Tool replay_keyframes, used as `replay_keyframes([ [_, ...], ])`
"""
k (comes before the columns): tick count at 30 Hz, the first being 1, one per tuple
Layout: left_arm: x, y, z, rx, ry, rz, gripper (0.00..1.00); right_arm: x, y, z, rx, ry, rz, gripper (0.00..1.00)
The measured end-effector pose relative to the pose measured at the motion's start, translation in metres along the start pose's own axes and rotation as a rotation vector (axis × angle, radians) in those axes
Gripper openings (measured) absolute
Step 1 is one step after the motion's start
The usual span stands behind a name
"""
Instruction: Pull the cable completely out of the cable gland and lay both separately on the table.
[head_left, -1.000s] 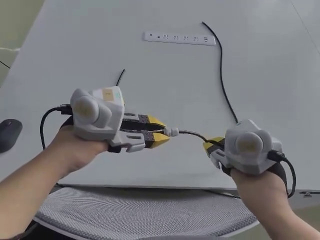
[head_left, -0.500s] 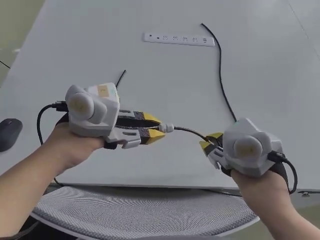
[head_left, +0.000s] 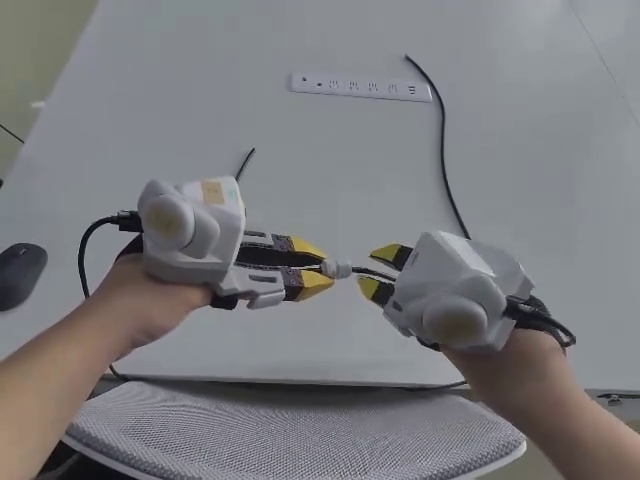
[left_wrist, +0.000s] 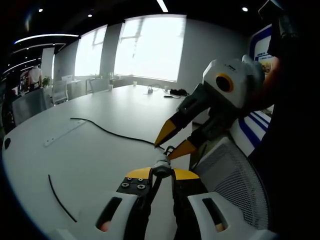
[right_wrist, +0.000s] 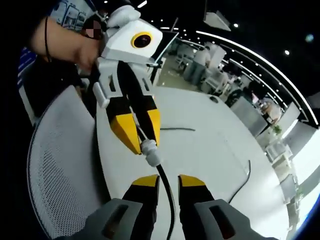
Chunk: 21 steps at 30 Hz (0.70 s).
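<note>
The white surface is spread wide across the head view, and the grey mesh chair seat is seen at its near edge. Above that edge, two hand-held grippers are held nose to nose. The left hand-held gripper is gripped in the left hand, and its yellow-tipped jaws are closed on the pale cable gland, which juts from between the tips. In the left gripper view the gland is pinched right at the pads.

The right hand-held gripper is carried in the right hand. Its jaws are spread apart just beside the gland, on either side of the black cable. In the right gripper view a gap is left between cable and pads, so nothing is squeezed there. The cable is seated in the gland and is run from it straight down between those open jaws. Gland and cable are both held up in the air above the surface, not laid on it.

Farther back, a white power strip is laid flat, and its black cord is trailed toward the near edge. A short black wire end is seen near the middle of the surface. A dark mouse is parked at the left edge.
</note>
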<state>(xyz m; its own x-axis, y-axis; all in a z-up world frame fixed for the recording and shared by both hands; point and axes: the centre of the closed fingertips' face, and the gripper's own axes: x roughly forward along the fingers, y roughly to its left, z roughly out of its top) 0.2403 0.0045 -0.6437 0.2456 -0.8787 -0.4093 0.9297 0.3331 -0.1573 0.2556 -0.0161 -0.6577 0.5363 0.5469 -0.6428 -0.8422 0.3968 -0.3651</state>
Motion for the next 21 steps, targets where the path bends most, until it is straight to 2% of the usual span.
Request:
replay_keyframes([
  [5,-0.0003,0.0010,0.0008,-0.002,-0.001,-0.005,0.15,0.0029,0.0071,0.0050,-0.038,-0.016,0.051,0.08],
  [9,-0.0005,0.0010,0.0012,0.005,-0.002,-0.013,0.15,0.0036,0.0070,0.0032,-0.069,-0.006,0.047,0.02],
  [21,-0.0012,0.0051,0.0023,0.014,-0.009,-0.012,0.14,0.0070,0.0030,0.0009,0.031,0.004,0.042,0.00],
])
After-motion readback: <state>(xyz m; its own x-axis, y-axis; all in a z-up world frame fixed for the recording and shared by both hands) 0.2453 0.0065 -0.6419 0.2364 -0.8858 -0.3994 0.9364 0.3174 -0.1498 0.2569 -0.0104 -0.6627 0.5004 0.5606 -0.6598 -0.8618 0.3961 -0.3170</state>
